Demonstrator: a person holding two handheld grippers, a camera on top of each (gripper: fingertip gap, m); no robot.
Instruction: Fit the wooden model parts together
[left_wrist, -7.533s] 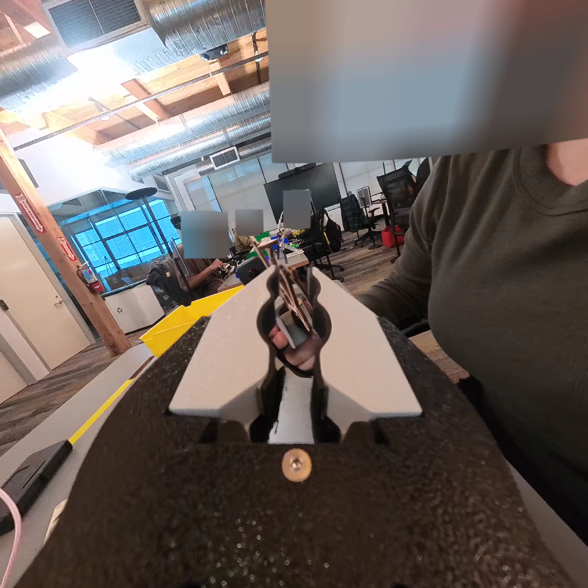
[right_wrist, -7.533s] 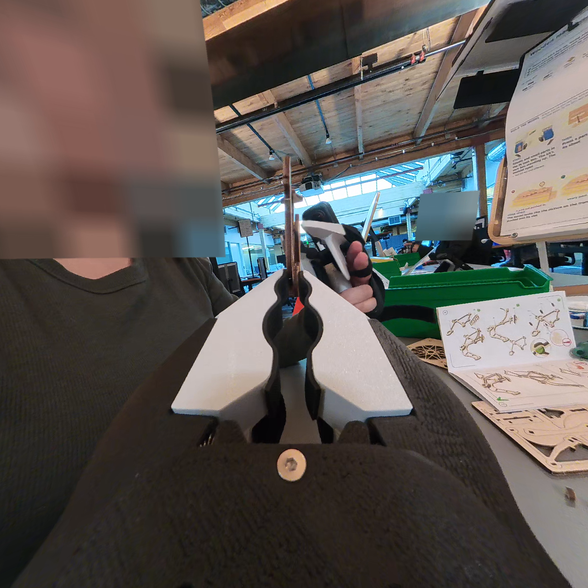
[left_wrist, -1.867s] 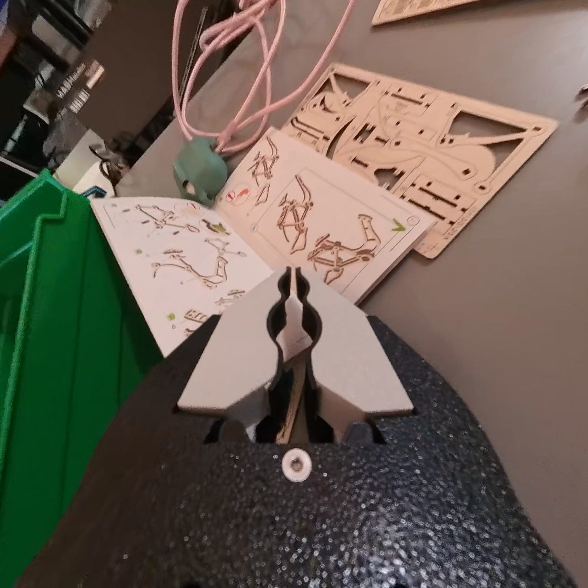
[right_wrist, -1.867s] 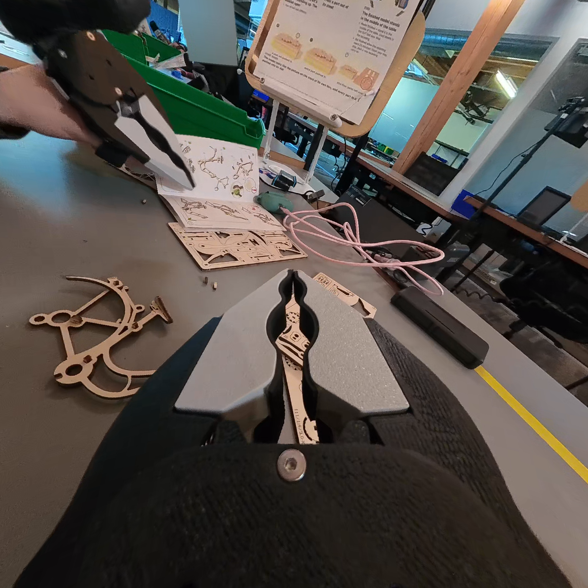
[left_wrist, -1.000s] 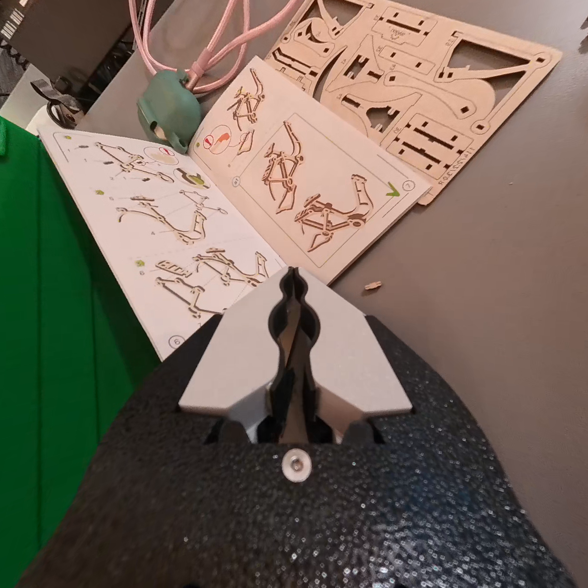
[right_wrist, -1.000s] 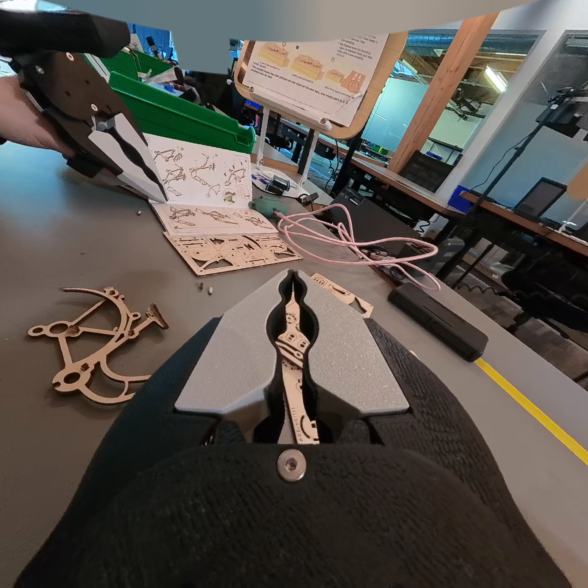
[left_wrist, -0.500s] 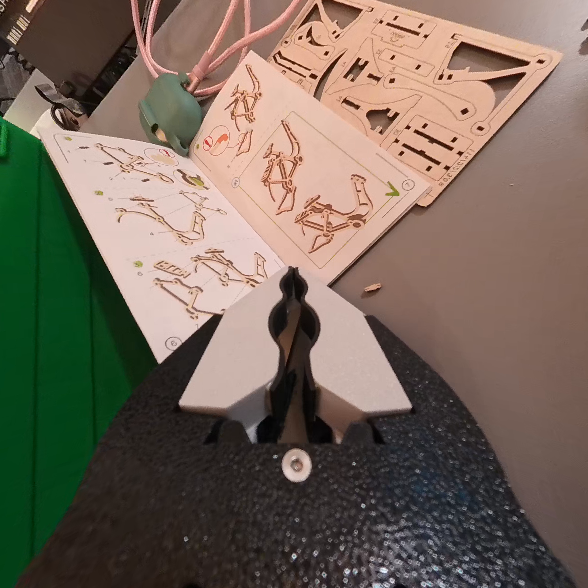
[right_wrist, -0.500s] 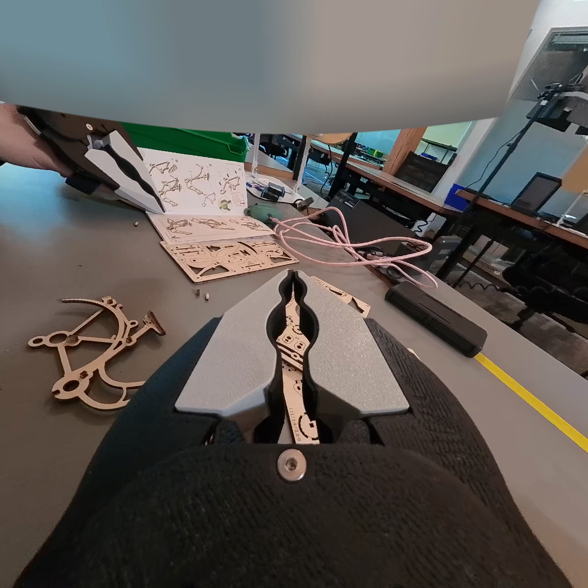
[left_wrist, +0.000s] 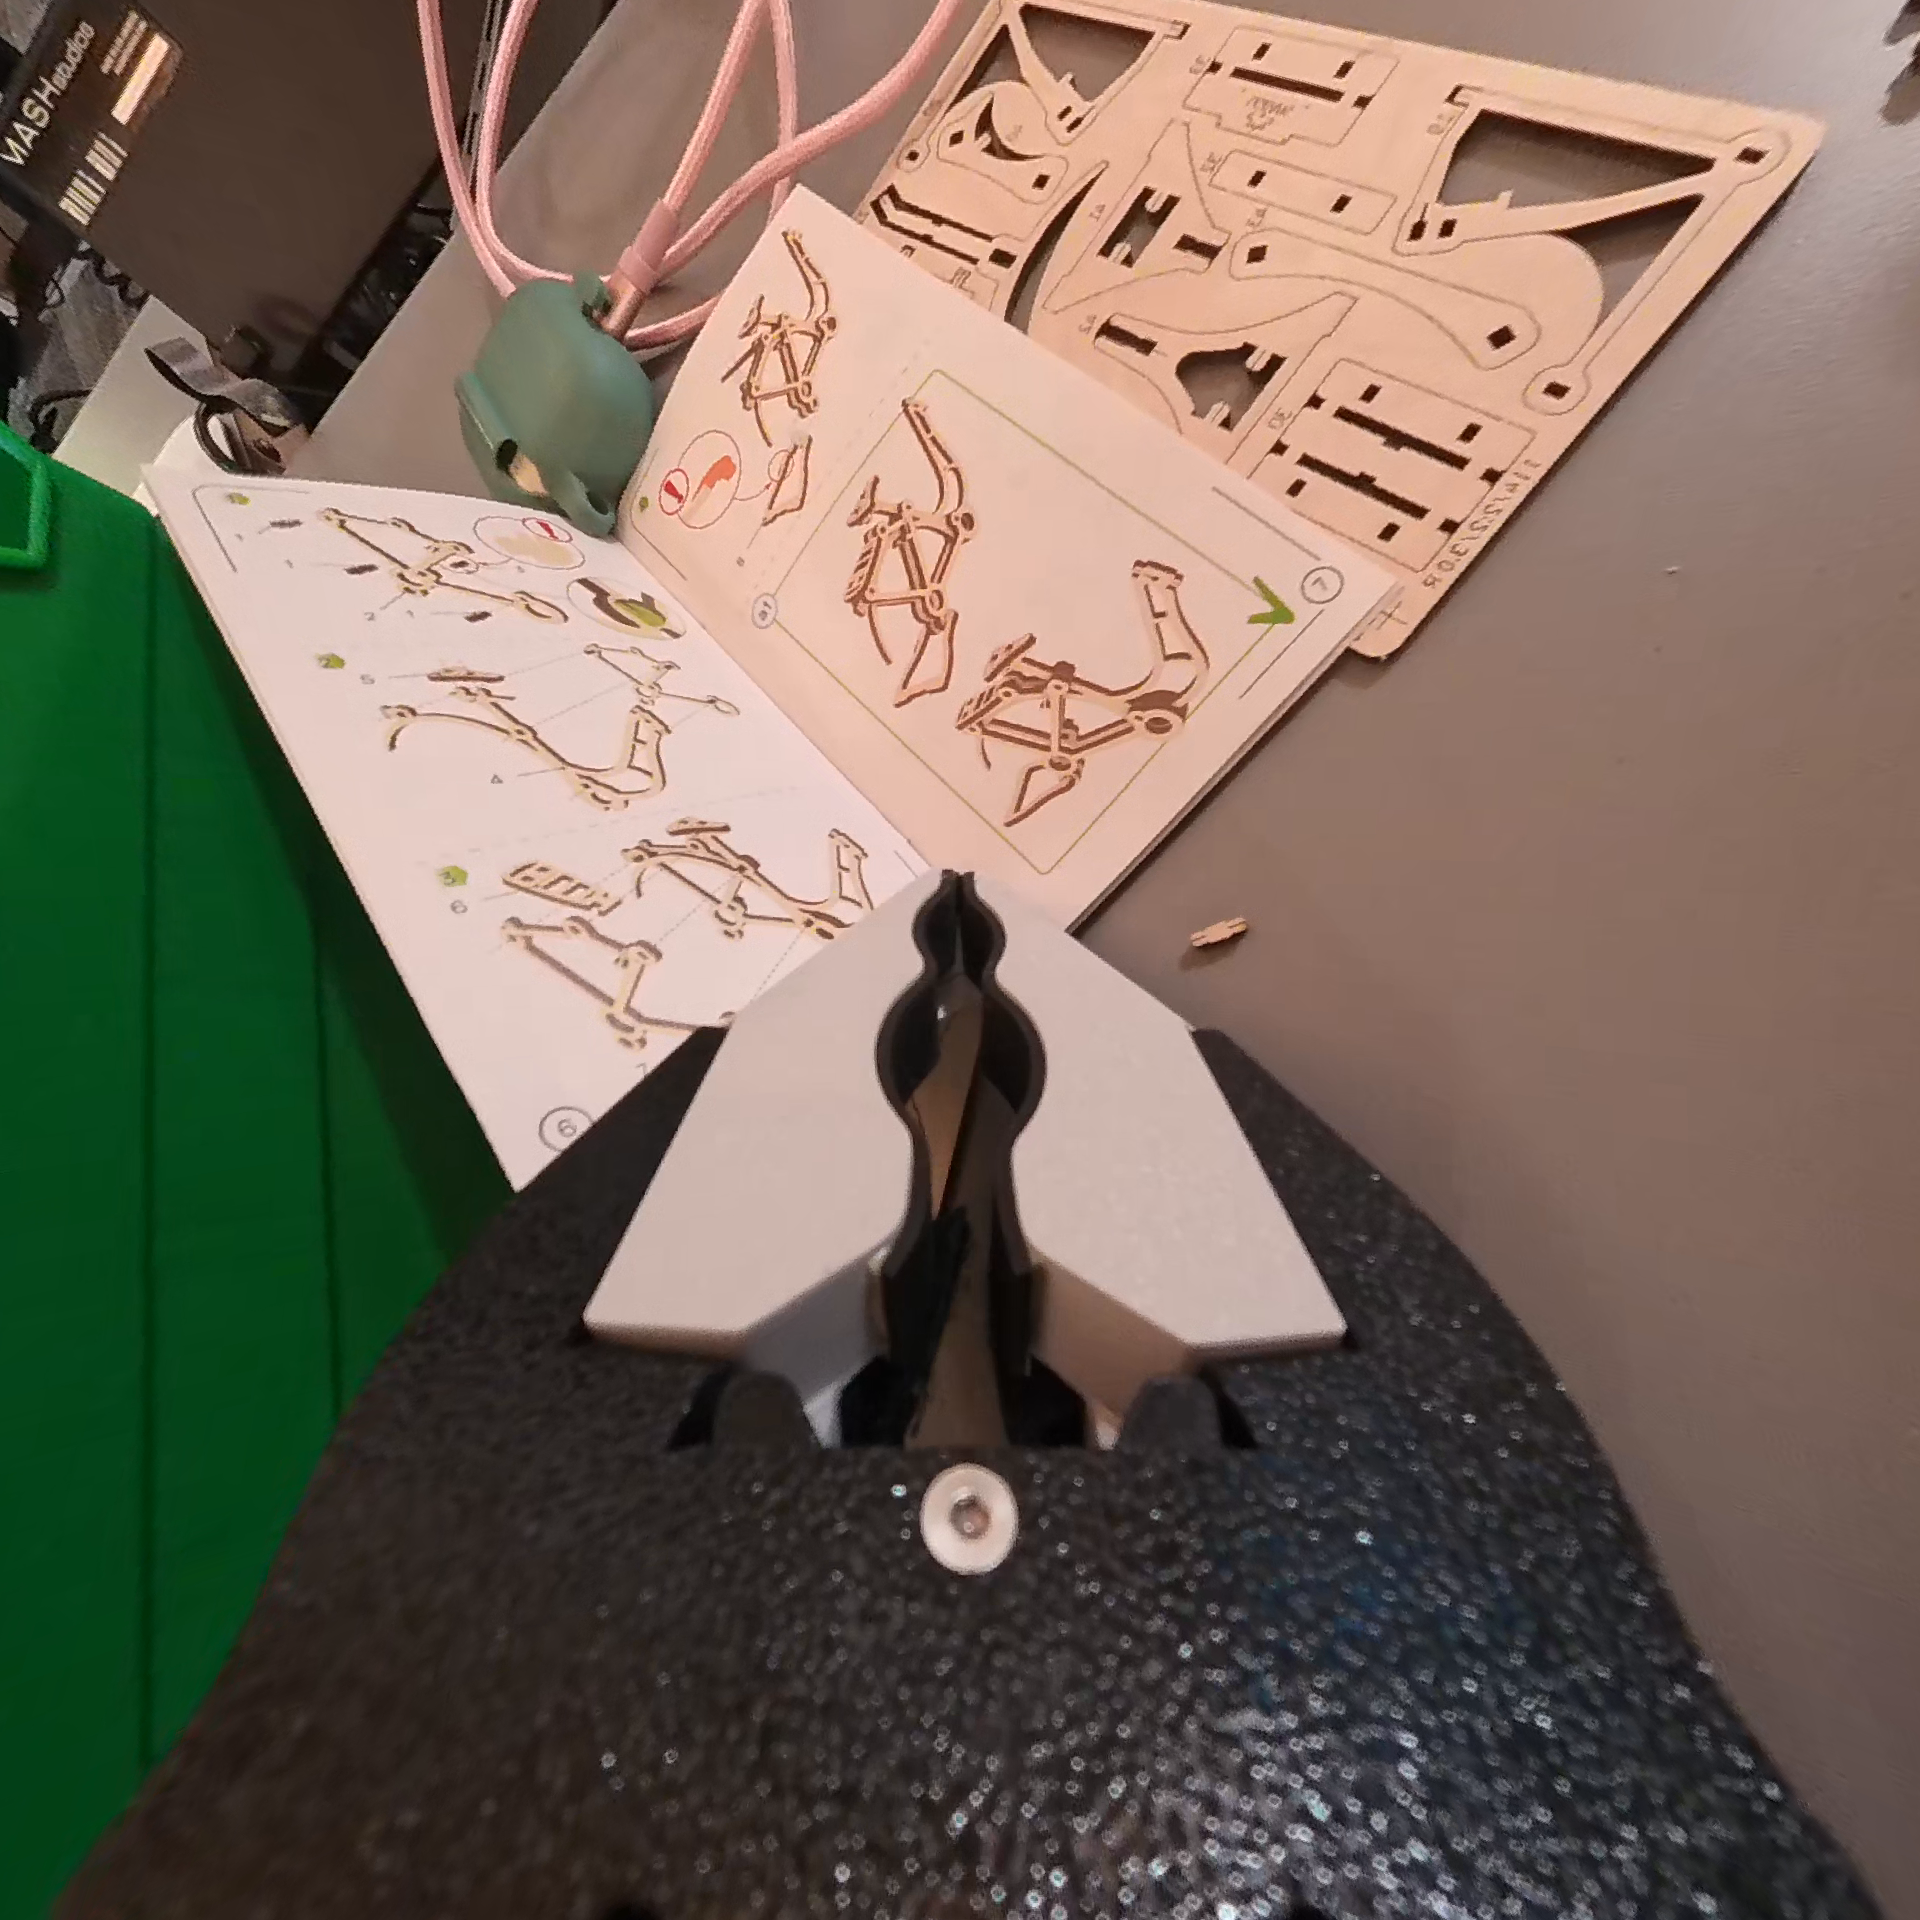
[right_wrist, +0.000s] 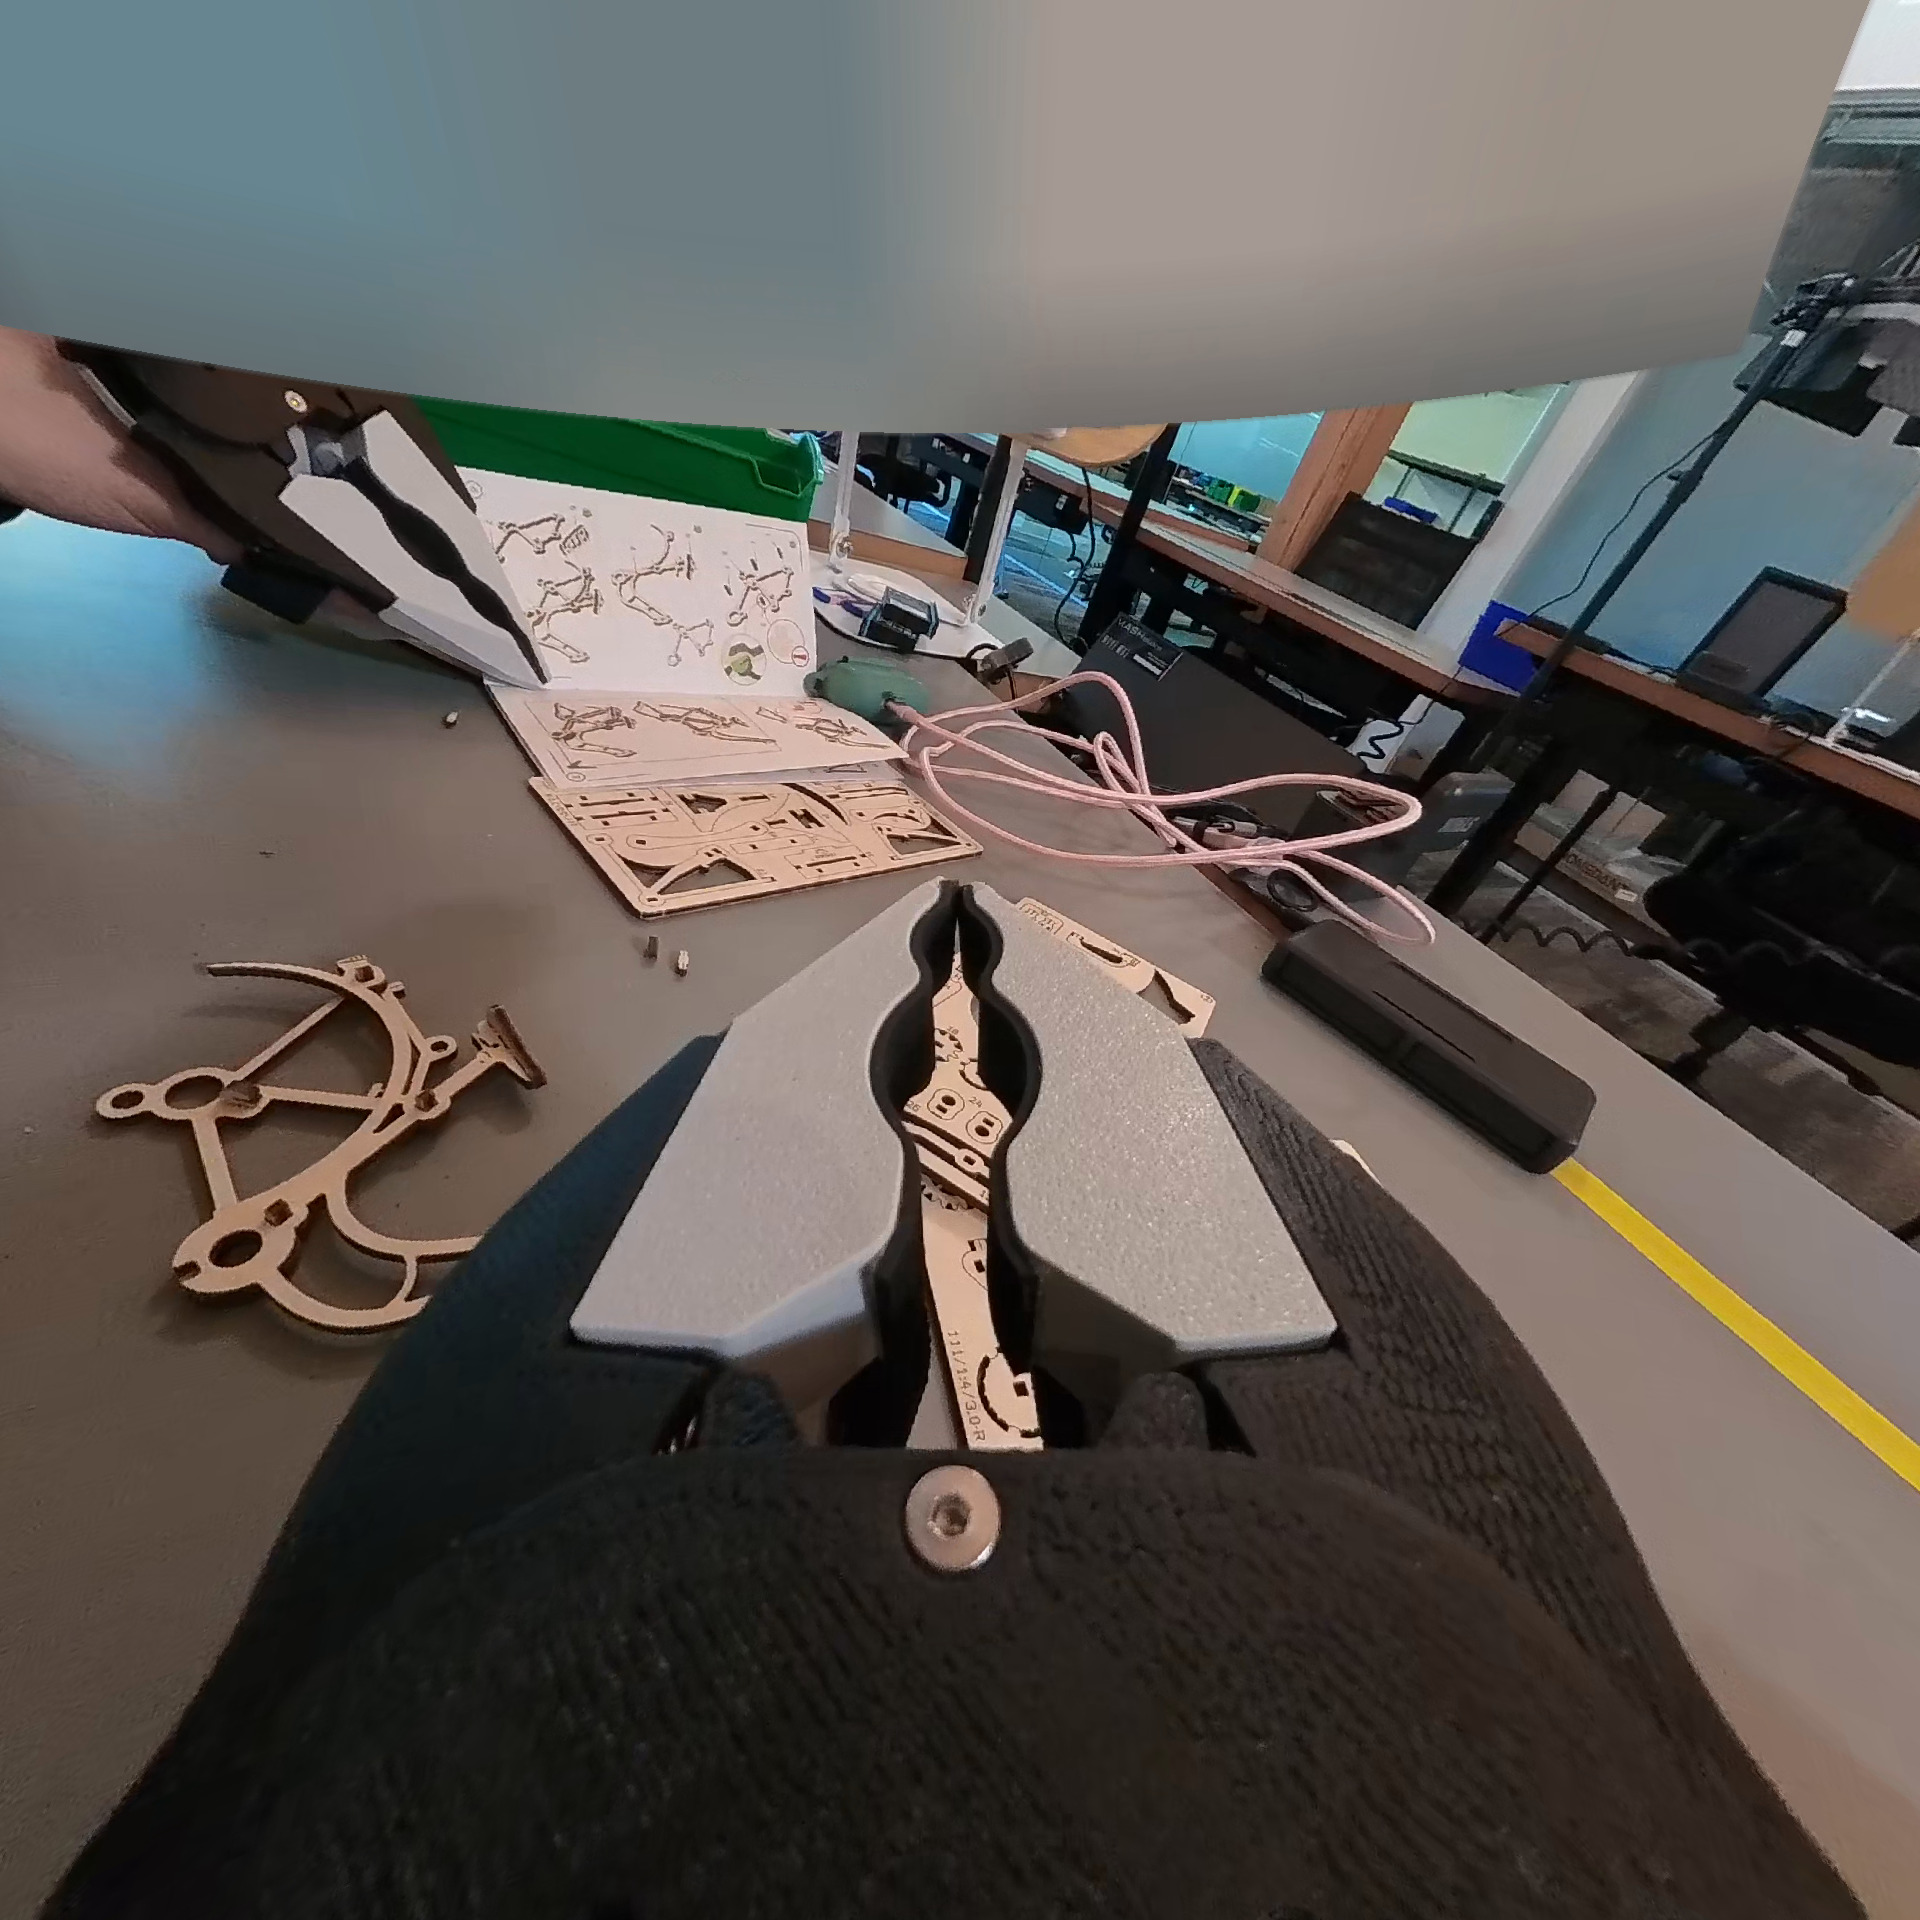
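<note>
Wooden model parts lie on the grey table (right_wrist: 208, 852): 1 cut sheet (left_wrist: 1340, 260) beside the open booklet (left_wrist: 790, 665), and 1 built curved piece (right_wrist: 312, 1132) near the right gripper (right_wrist: 958, 896). Both the right gripper and the left gripper (left_wrist: 958, 885) are pinched closed with nothing held.

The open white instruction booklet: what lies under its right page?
Under the open white instruction booklet lies the flat laser-cut wooden parts sheet; the right page overlaps its near edge. Whatever that page covers is hidden. The sheet rests on the grey table.
</note>
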